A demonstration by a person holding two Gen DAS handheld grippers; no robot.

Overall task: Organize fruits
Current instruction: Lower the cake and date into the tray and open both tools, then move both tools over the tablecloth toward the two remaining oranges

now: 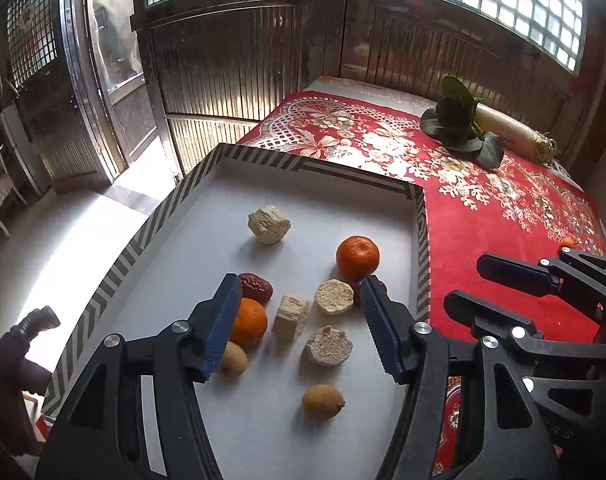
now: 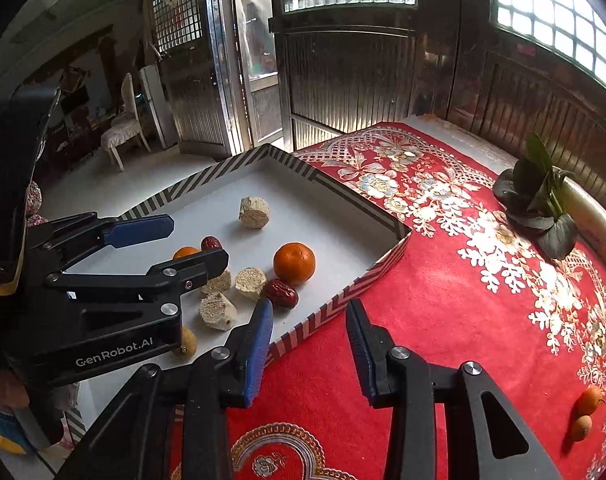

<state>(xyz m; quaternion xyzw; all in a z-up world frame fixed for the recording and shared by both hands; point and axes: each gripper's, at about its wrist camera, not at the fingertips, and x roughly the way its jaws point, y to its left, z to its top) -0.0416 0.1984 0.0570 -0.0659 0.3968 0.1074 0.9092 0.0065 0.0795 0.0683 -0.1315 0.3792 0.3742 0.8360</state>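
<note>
A white tray [image 1: 327, 184] with a striped rim lies on the red cloth. It holds two tangerines [image 1: 357, 257] [image 1: 248, 321], two red dates [image 1: 256, 286], two yellow loquats [image 1: 323, 401] and several beige crumbly blocks [image 1: 269, 224]. My left gripper [image 1: 301, 320] is open and empty above the tray's near half. My right gripper [image 2: 309, 344] is open and empty over the cloth beside the tray's right rim [image 2: 335, 308]; it also shows in the left wrist view [image 1: 495, 284]. Two small orange fruits [image 2: 585, 412] lie on the cloth at the right.
A red floral cloth [image 2: 443, 300] covers the table. A leafy green [image 2: 539, 200] and a long white radish [image 2: 595, 220] lie at the far right. Dark metal doors stand behind; the table's left edge drops to the floor.
</note>
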